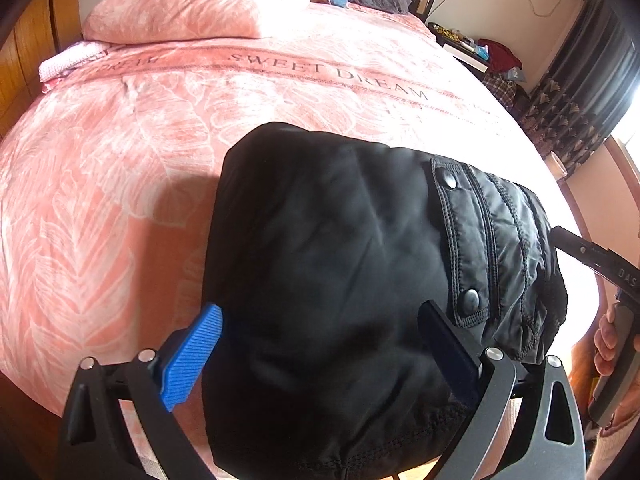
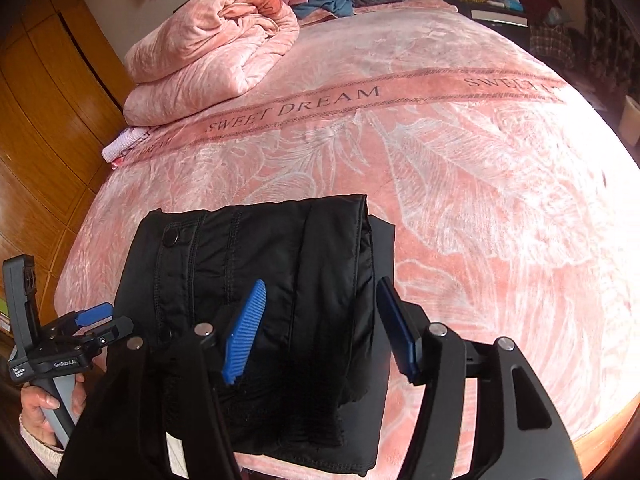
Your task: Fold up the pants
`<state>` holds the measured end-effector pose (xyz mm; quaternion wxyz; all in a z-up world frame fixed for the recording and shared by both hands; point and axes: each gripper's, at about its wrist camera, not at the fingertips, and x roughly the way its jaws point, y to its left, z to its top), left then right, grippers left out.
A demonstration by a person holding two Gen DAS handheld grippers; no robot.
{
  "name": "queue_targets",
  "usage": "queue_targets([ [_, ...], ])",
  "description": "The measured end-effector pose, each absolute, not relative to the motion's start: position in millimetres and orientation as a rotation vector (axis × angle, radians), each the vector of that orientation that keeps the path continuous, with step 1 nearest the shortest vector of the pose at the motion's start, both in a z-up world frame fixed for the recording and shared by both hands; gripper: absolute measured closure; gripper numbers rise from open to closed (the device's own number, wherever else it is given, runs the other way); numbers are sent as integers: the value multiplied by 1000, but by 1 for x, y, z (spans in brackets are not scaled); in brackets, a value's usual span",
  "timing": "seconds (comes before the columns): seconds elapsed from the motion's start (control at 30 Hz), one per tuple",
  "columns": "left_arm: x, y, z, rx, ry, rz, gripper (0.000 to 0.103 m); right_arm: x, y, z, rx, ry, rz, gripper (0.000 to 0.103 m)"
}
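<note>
Lying folded near the foot of the pink bedspread (image 1: 120, 152), the black pants (image 1: 340, 260) sit beneath the left gripper (image 1: 324, 344), jaws wide apart. From the right wrist, the right gripper (image 2: 320, 320) hovers spread over the bundle's edge, gripping nothing.

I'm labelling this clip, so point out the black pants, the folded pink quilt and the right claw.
black pants (image 2: 280, 248): right wrist view, on the quilted top layer.
folded pink quilt (image 2: 208, 52): right wrist view, on its upper fold.
right claw (image 2: 320, 324): right wrist view, midway between its blue fingertips.
</note>
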<state>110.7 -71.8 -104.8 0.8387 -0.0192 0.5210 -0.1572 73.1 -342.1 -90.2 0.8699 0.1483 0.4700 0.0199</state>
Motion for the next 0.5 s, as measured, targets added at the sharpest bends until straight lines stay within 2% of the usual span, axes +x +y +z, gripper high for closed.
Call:
queue_targets([
  [0.23,109,-78,-101,-9,1086,-313,4,92,-337,-111,366,1037,66,47],
  [0.33,104,-80,-94,39,1047,-276,4,91,-332,-109,354,1028,83,68],
  [0.37,102,-80,-92,52,1035,-268,4,90,-330,-108,344,1025,91,81],
  [0.5,96,-82,-80,75,999,-264,4,87,-330,-100,348,1011,102,92],
])
